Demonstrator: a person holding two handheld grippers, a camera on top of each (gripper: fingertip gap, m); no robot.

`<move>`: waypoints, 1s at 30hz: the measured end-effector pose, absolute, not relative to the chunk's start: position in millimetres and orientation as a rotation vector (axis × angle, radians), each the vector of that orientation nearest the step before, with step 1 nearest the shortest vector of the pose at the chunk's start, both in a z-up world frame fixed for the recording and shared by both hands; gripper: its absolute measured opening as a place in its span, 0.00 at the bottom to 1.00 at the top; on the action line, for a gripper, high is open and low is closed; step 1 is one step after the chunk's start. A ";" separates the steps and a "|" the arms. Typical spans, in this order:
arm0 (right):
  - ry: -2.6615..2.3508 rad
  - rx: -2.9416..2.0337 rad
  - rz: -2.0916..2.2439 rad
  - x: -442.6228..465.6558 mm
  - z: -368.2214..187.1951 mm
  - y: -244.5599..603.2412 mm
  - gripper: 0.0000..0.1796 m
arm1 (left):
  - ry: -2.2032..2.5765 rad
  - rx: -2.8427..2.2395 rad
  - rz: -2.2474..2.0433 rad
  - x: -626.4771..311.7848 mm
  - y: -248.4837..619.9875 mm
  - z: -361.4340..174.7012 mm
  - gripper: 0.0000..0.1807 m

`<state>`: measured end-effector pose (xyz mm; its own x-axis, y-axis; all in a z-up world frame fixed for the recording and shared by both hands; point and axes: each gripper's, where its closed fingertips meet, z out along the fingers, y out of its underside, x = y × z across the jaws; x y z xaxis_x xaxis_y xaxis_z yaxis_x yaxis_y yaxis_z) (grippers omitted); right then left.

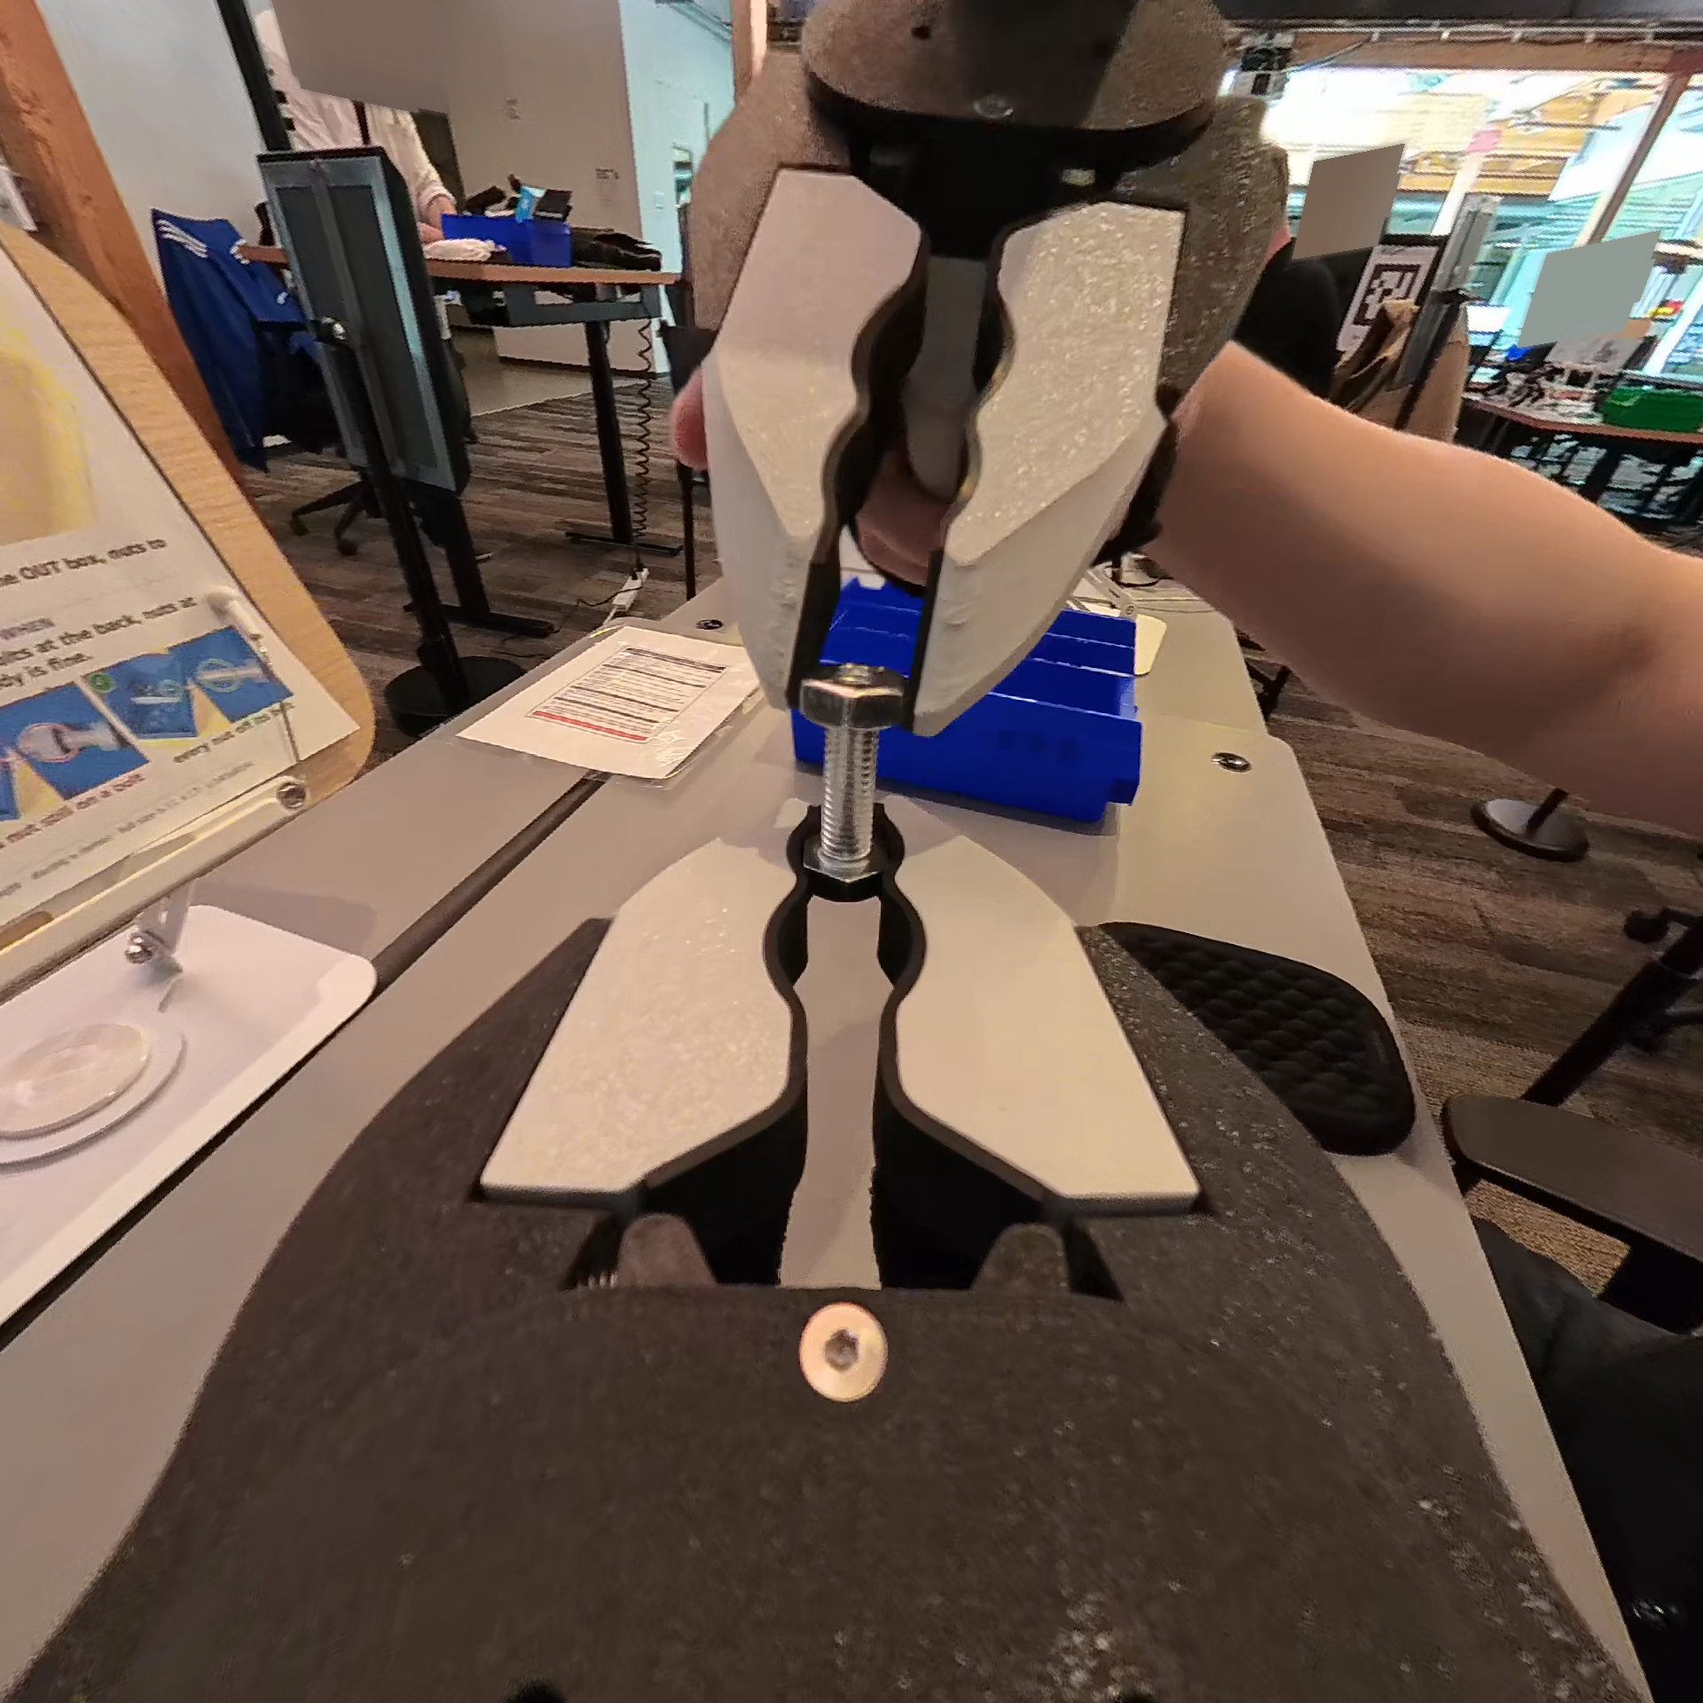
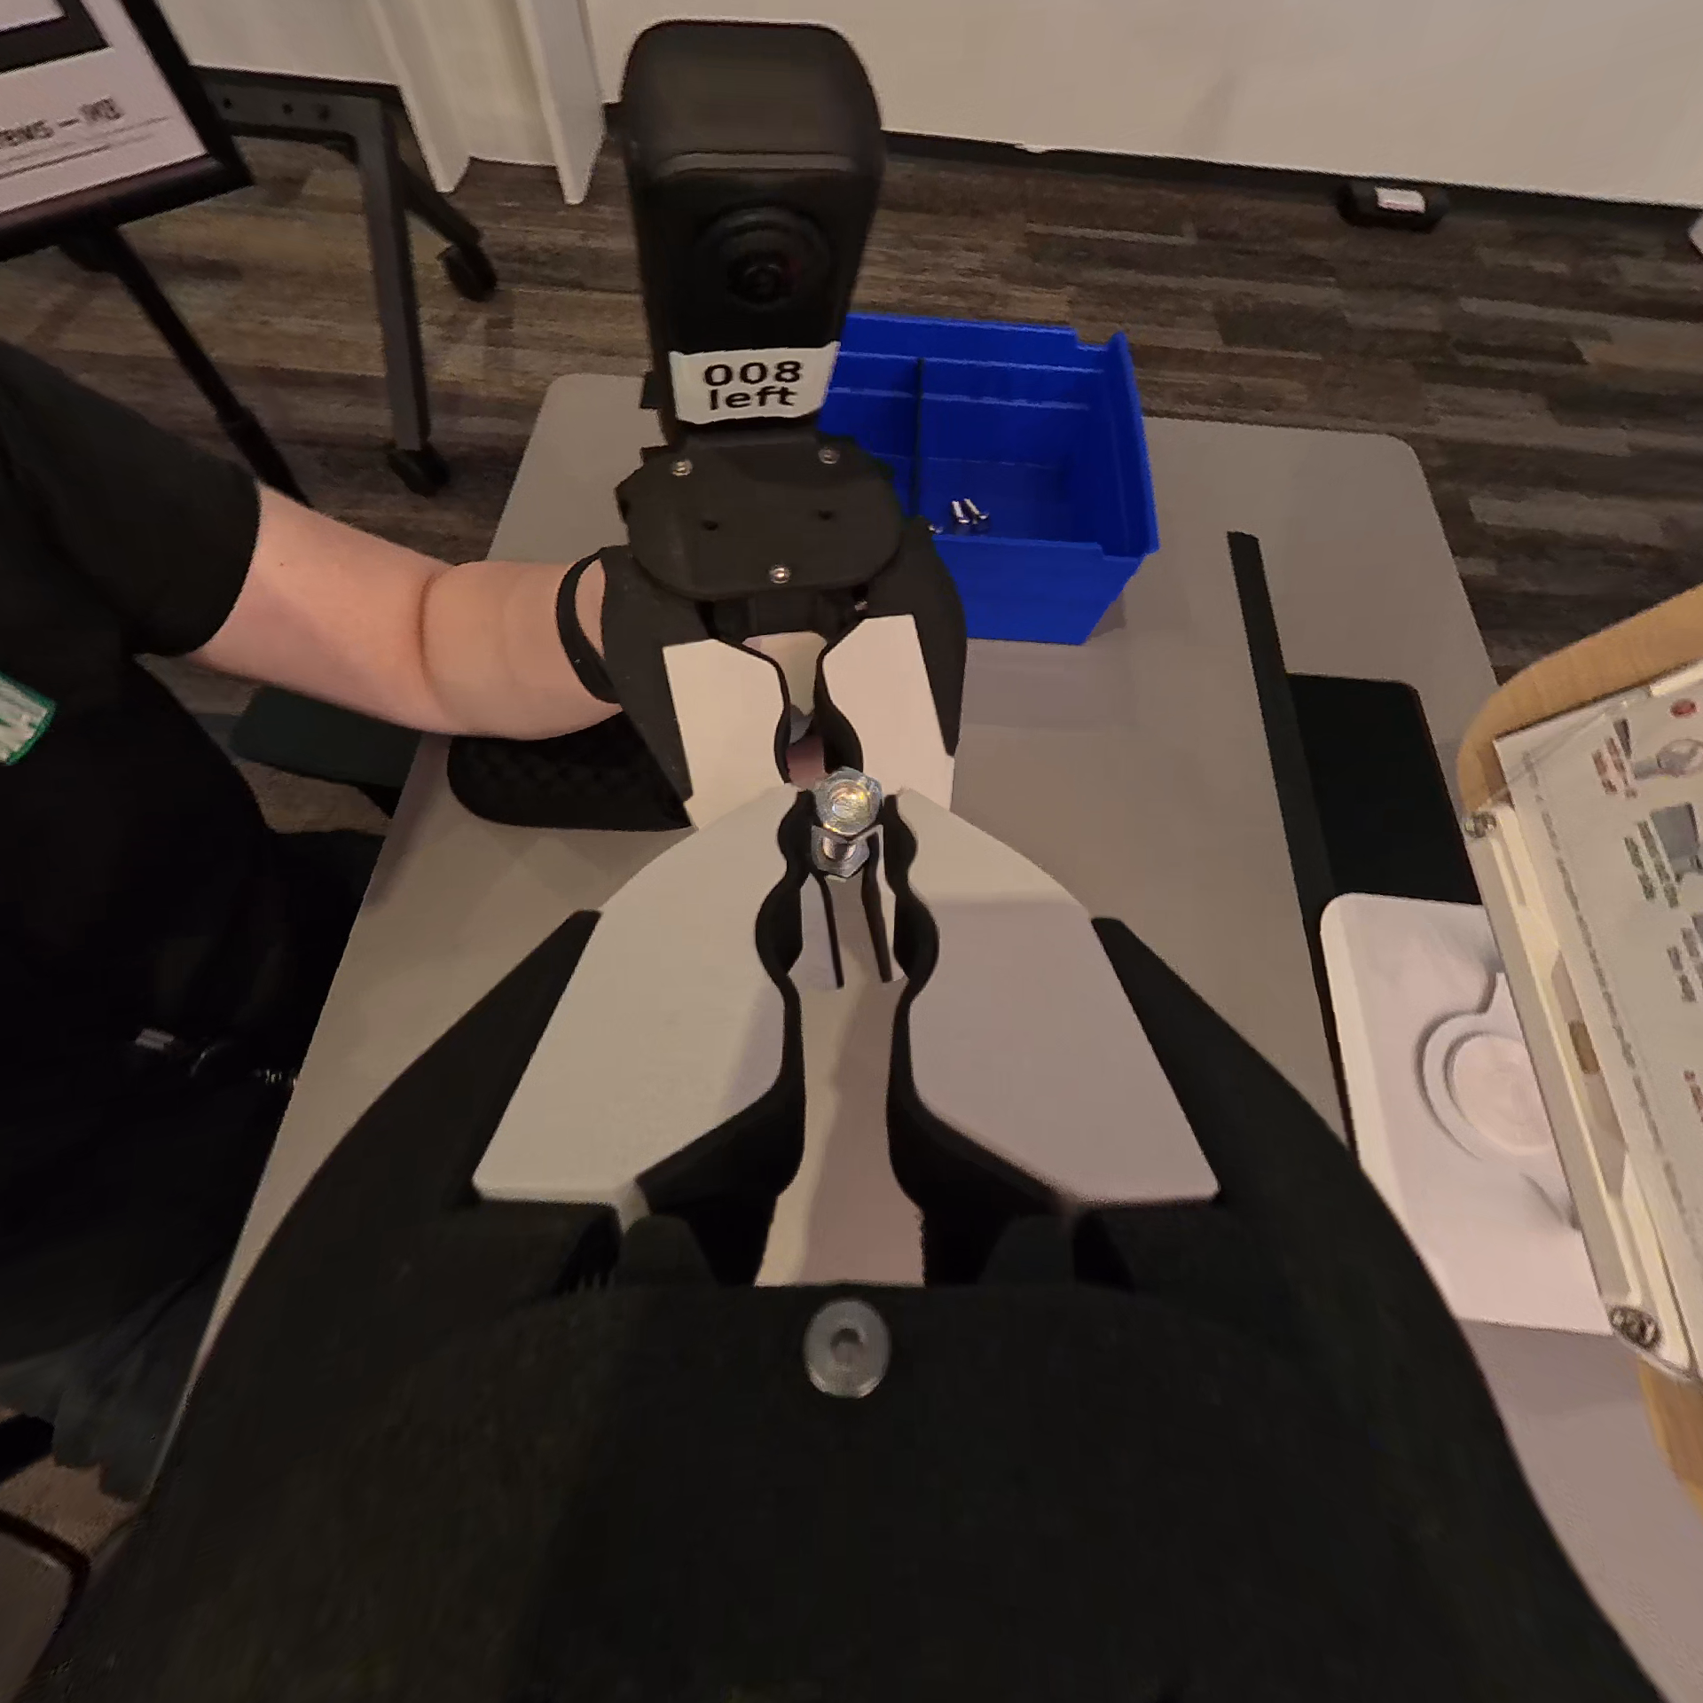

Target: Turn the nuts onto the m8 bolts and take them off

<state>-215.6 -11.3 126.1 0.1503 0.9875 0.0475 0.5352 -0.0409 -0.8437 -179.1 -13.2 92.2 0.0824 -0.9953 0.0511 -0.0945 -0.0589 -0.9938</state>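
Note:
A silver M8 bolt (image 1: 845, 792) stands upright between my two grippers above the grey table (image 1: 461, 829). My left gripper (image 1: 843, 866) is shut on a hex nut (image 1: 840, 862) that sits low on the bolt's thread. My right gripper (image 1: 852, 702) comes down from above and is shut on the bolt's hex head (image 1: 852, 696). In the right wrist view my right gripper (image 2: 848, 811) clamps the bolt head (image 2: 846, 800), with the nut (image 2: 837, 862) just below it on the thread.
A blue bin (image 1: 1014, 746) stands behind the bolt; the right wrist view shows its wall (image 2: 1120, 479) and a few bolts (image 2: 963, 511) inside. A wooden instruction board (image 1: 138, 599) on a white base (image 1: 276, 995) stands at one side. A black pad (image 1: 1272, 1023) and a paper sheet (image 1: 636, 700) lie on the table. Across from one pair of fingers to the other is roughly 5 centimetres.

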 end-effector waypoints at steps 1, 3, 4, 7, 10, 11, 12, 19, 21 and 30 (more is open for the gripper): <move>-1.448 -1.703 0.754 -215.9 125.7 -9.8 0.08 | 1.186 -1.367 -1.122 -179.7 -10.9 91.6 0.06; -1.387 -1.753 0.731 -215.9 124.5 -6.8 0.08 | 1.175 -1.384 -1.069 -180.6 -6.1 89.9 0.06; -1.352 -1.781 0.721 -215.7 124.0 -5.3 0.08 | 1.167 -1.394 -1.041 -180.8 -3.7 89.1 0.06; -1.224 -1.862 0.702 -215.6 123.1 -0.8 0.08 | 1.143 -1.419 -0.979 -182.0 2.2 87.6 0.06; -1.118 -1.906 0.701 -215.8 123.3 0.9 0.08 | 1.126 -1.432 -0.974 -182.5 4.3 87.8 0.06; -1.094 -1.911 0.698 -215.8 123.7 1.4 0.08 | 1.118 -1.434 -0.976 -182.3 4.7 88.1 0.06; -1.076 -1.913 0.685 -215.6 124.1 1.9 0.08 | 1.112 -1.437 -0.973 -182.3 5.2 88.4 0.06; -0.979 -1.939 0.587 -216.2 124.0 5.3 0.08 | 1.081 -1.457 -0.950 -182.7 9.3 88.1 0.06; -0.992 -1.943 0.565 -215.5 123.8 4.9 0.11 | 1.086 -1.449 -0.964 -182.3 7.7 89.1 0.06; -1.305 -1.600 0.659 -208.4 154.8 -21.5 0.25 | 1.174 -1.350 -1.157 -180.9 -18.6 102.1 0.06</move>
<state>-208.4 -21.5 154.8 0.2892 0.9458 0.1477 0.4427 0.0047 -0.8967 -180.9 -18.6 102.1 0.0837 -0.9947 0.0600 -0.0739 -0.0663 -0.9951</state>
